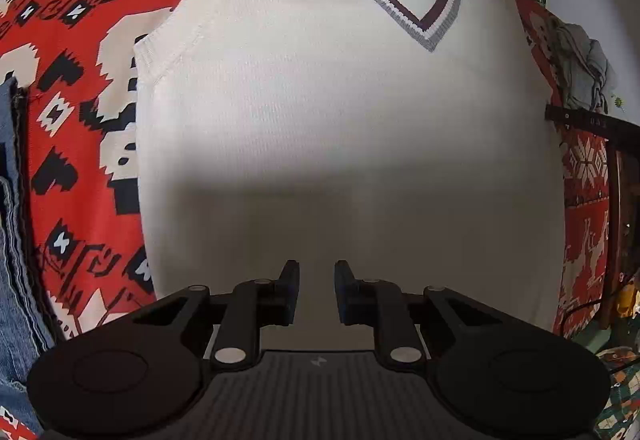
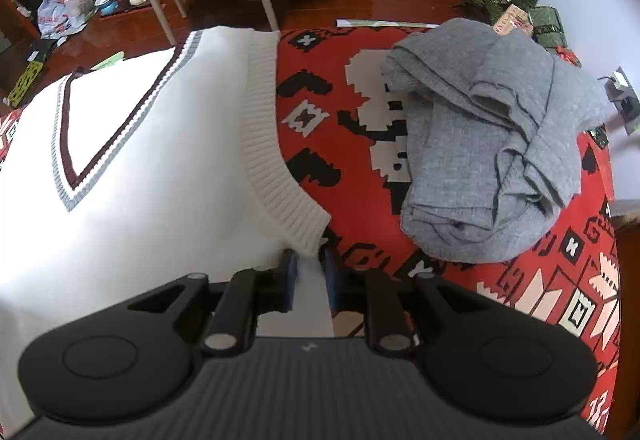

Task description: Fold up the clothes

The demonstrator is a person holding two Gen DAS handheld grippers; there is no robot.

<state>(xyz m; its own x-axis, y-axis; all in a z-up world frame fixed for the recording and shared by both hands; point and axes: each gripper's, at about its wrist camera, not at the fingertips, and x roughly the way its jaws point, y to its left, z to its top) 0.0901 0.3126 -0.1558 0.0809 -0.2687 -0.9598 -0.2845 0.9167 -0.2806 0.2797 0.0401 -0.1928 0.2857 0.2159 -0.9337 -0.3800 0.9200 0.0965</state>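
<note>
White V-neck vest lies flat on the counter, over a red patterned cloth. Left gripper points down over the vest's near part; fingers a narrow gap apart, nothing visibly between them, vest fabric below. Right gripper at the vest's right armhole edge; white fabric sits in the narrow gap between its fingers, though whether the pads press on it cannot be told. Crumpled grey garment lies right of vest, apart from it. Denim at far left edge.
</note>
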